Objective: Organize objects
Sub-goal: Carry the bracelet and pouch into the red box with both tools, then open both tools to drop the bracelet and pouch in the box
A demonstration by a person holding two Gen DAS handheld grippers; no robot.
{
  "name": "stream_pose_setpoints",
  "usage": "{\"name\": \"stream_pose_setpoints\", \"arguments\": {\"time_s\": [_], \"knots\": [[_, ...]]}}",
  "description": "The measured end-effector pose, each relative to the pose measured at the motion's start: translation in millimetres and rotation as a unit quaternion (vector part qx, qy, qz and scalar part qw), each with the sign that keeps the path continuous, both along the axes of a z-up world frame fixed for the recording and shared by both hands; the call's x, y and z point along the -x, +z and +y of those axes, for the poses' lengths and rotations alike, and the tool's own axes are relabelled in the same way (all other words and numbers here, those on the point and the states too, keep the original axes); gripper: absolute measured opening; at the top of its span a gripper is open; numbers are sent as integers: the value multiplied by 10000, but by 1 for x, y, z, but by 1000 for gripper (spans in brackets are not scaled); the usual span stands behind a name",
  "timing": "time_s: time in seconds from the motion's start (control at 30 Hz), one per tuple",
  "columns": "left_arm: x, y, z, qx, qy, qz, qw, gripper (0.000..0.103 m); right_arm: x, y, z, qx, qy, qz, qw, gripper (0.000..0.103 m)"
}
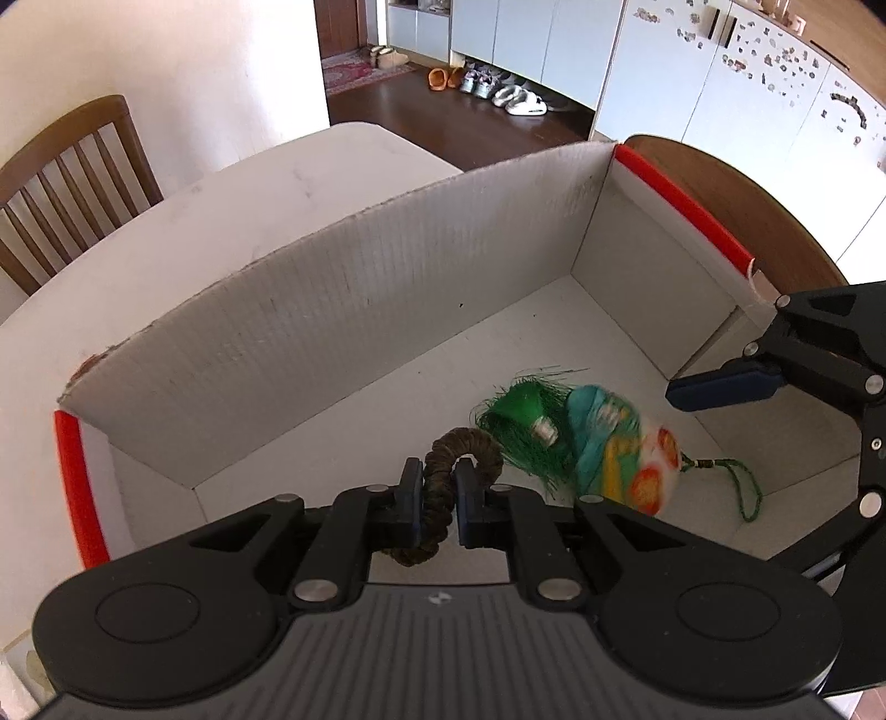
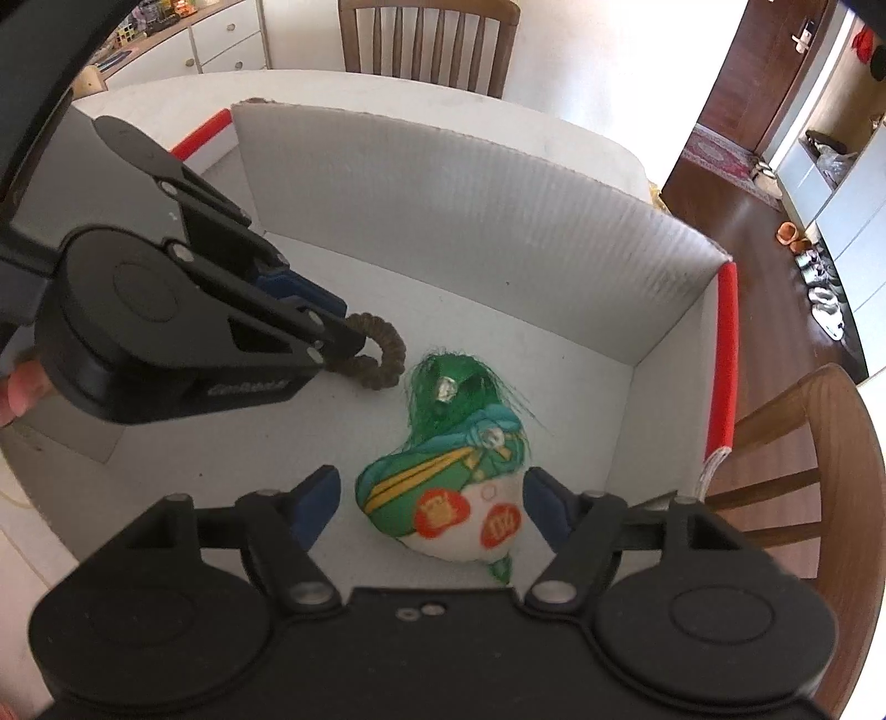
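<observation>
A white cardboard box (image 1: 387, 288) with red edge strips lies open on the table. My left gripper (image 1: 437, 476) reaches down into it, shut on a brown braided loop (image 1: 470, 443) that curls out past the pads. In the right wrist view the same left gripper (image 2: 343, 332) holds the loop (image 2: 382, 354) just above the box floor (image 2: 498, 332). A stuffed cloth ornament (image 2: 448, 487), green, teal and white with orange patches and a green tassel, lies on the floor between the spread fingers of my right gripper (image 2: 432, 484). It looks blurred in the left wrist view (image 1: 603, 448), beside one right finger (image 1: 720, 385).
The box sits on a white table (image 1: 249, 183). Wooden chairs stand at the table's sides (image 1: 72, 166) (image 2: 426, 39) (image 2: 803, 459). A person's fingers (image 2: 16, 387) grip the left tool. Shoes (image 1: 498, 88) line the dark wood floor by white cabinets.
</observation>
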State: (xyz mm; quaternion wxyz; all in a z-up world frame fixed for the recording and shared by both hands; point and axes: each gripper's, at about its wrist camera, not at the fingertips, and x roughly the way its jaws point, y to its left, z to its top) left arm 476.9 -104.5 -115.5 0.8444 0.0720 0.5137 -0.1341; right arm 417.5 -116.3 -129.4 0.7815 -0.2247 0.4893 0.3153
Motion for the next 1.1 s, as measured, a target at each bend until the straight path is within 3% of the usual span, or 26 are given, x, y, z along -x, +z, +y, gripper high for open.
{"name": "stream_pose_setpoints", "arguments": {"time_s": [0.2, 0.53, 0.6, 0.7, 0.73, 0.93, 1.1], "knots": [[10, 18, 4, 181, 65, -92, 9998, 12, 11, 18, -10, -220, -47, -154, 9996, 75], [27, 45, 15, 513, 233, -419, 9975, 31, 22, 46, -30, -669, -219, -330, 9970, 76], [34, 52, 19, 594, 247, -523, 9966, 37, 26, 52, -34, -771, -237, -358, 9961, 76], [48, 63, 25, 686, 253, -744, 9945, 61, 37, 64, -36, -913, -268, -438, 9945, 76], [53, 68, 27, 694, 269, -835, 9937, 63, 41, 68, -37, -963, -262, -457, 9940, 77], [80, 87, 40, 831, 293, -1126, 9897, 65, 60, 85, -37, -1167, -246, -656, 9907, 77], [104, 100, 54, 913, 335, -1374, 9857, 70, 73, 97, -40, -1441, -337, -763, 9860, 83]]}}
